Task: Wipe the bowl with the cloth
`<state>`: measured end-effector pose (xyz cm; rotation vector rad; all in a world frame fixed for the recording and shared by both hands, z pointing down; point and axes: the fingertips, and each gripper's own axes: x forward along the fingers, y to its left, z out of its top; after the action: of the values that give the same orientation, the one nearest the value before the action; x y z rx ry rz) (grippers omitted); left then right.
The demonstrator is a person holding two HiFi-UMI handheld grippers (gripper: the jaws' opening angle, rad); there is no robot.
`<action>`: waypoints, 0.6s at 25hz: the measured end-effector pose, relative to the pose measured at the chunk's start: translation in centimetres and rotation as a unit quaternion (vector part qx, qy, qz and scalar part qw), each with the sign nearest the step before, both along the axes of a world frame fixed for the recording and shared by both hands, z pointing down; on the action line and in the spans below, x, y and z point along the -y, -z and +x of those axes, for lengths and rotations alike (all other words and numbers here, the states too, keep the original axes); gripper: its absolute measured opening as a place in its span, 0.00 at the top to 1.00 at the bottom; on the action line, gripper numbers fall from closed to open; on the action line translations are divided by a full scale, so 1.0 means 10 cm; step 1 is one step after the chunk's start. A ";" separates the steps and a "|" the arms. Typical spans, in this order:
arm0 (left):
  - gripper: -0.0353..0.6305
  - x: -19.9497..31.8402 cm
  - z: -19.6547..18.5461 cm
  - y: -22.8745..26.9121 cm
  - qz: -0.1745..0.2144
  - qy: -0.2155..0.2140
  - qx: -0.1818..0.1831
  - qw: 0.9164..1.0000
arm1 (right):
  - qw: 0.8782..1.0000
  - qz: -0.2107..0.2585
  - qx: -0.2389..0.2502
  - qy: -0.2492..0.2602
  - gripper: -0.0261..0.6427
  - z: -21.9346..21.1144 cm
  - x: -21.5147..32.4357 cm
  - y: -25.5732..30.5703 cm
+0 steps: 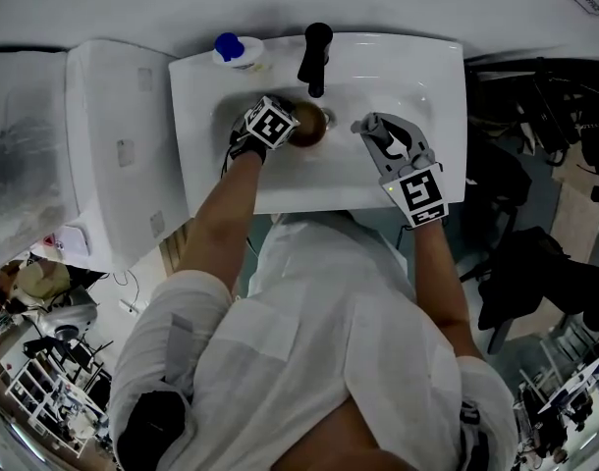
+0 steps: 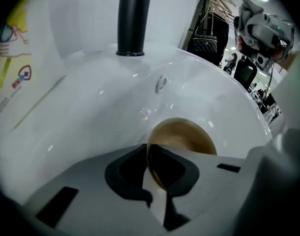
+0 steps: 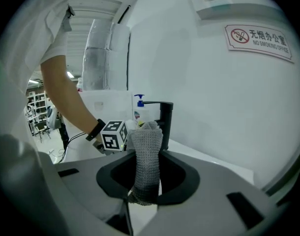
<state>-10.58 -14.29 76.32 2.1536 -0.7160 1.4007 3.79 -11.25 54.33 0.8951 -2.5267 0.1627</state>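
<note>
A brown bowl (image 1: 310,124) (image 2: 187,134) lies tilted on the bottom of the white sink (image 1: 422,77), below the tap. My left gripper (image 1: 292,128) (image 2: 159,193) reaches steeply down into the basin, shut on the near rim of the bowl. In the left gripper view the rim runs up between the two jaws. My right gripper (image 1: 370,131) (image 3: 142,193) hovers over the right half of the basin, apart from the bowl. It is shut on a grey knitted cloth (image 1: 362,123) (image 3: 146,151), which sticks up beyond the jaws in a bunch.
A black tap (image 1: 316,57) (image 2: 133,18) (image 3: 165,117) rises at the back of the sink, just behind the bowl. A soap bottle with a blue pump (image 1: 233,47) (image 3: 138,109) stands at the back left corner. A white appliance (image 1: 113,155) adjoins the sink's left side.
</note>
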 end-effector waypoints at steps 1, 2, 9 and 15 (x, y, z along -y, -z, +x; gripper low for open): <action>0.90 0.01 0.02 0.03 0.001 0.002 -0.004 1.000 | 1.000 -0.003 0.002 -0.003 0.80 0.00 0.00 -0.01; 0.90 0.02 0.04 0.08 0.006 0.003 -0.008 1.000 | 1.000 -0.007 0.003 -0.005 0.80 0.00 0.00 -0.01; 0.92 -0.07 0.21 0.51 0.042 0.034 -0.030 0.998 | 0.999 -0.031 0.012 -0.002 0.79 -0.07 -0.01 0.00; 0.92 -0.13 0.25 1.11 0.087 0.054 -0.034 0.994 | 0.996 -0.085 0.007 0.004 0.72 -0.23 0.01 -0.11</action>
<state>-8.05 -13.02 65.25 2.2449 -0.9434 1.2435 1.51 -11.39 55.45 0.8191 -2.4852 0.3780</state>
